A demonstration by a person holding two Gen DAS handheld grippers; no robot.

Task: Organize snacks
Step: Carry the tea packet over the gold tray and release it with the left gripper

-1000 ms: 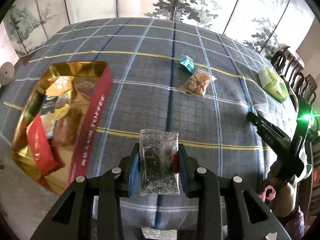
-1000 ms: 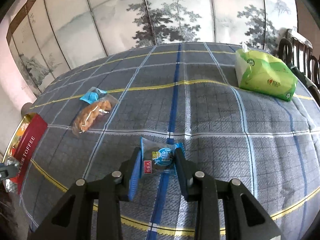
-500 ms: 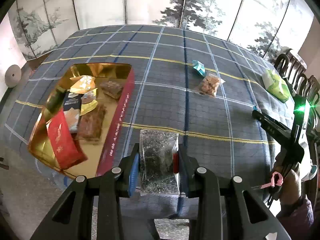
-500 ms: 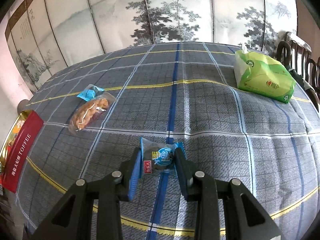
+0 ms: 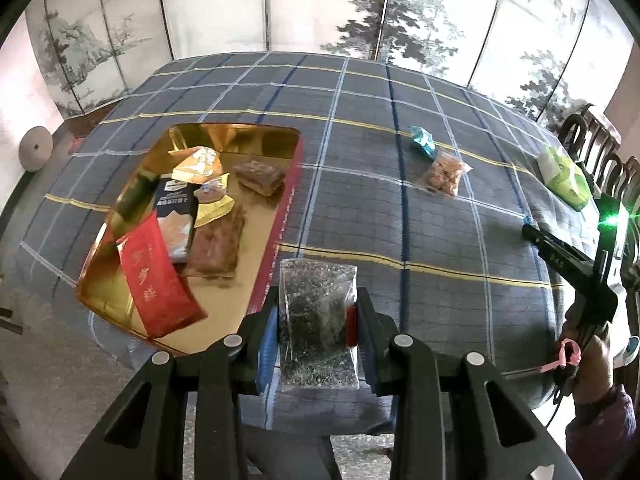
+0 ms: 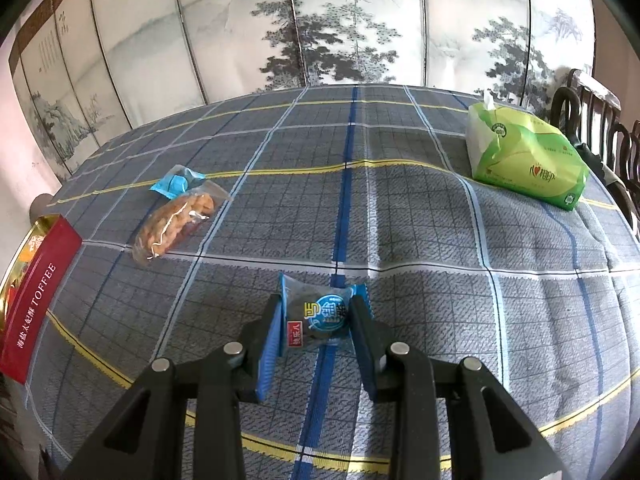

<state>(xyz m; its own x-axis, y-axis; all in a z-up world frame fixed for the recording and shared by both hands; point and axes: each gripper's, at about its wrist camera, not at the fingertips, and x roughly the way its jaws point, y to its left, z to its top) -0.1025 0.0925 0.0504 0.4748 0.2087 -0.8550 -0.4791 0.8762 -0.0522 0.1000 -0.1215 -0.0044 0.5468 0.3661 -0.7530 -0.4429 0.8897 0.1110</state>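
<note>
- Left wrist view alone shows the gold tin (image 5: 288, 148) interior, holding about 6 wrapped snacks, and the right gripper (image 5: 530, 232) at far right.
- Right wrist view alone shows the tin's (image 6: 38, 292) red side lettered TOFFEE.
- Left gripper (image 5: 318, 328): fingers pinch a clear packet (image 5: 318, 320) of dark contents, long axis pointing away from the camera, above the bench's (image 5: 440, 240) near edge, just right of the tin.
- Right gripper (image 6: 316, 320): fingers pinch a blue-wrapped snack (image 6: 320, 316), lying crosswise over the cloth.
- A clear peanut bag (image 6: 176, 220) and small blue packet (image 6: 176, 184) lie touching mid-bench; green tissue pack (image 6: 524, 160) far right; open cloth between.
</note>
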